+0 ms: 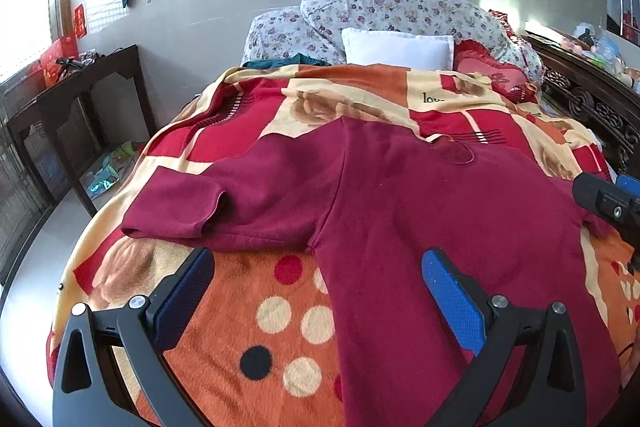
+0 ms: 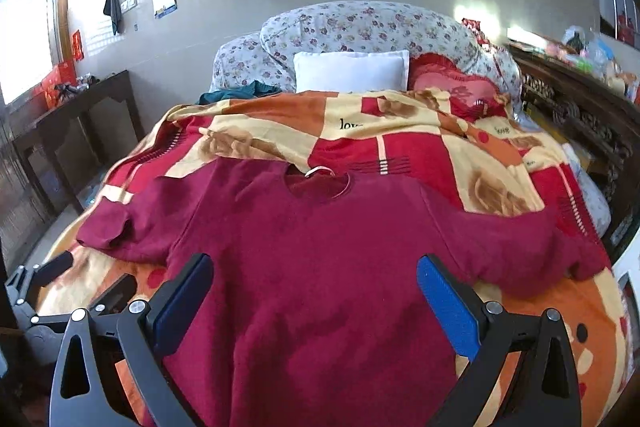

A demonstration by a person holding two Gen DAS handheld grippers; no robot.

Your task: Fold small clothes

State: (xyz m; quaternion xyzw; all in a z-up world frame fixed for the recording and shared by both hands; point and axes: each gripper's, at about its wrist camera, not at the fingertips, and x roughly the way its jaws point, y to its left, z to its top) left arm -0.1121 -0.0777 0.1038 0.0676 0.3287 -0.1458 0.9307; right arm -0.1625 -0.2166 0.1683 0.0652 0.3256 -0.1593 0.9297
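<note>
Bright daylight fills a bedroom where a bed carries a patterned blanket (image 1: 248, 315) in orange, red and cream. On it lies a dark red sweater (image 2: 304, 259), spread flat with the neck toward the pillows and both sleeves out to the sides, so its long axis runs away from both claws. The left claw (image 1: 316, 291) hovers wide apart and empty over the left side seam, just under the left sleeve (image 1: 180, 211). The right claw (image 2: 314, 291) is also wide and empty, above the middle of the body. I judge the left sleeve is nearer to the left claw for a first fold. No container is visible.
</note>
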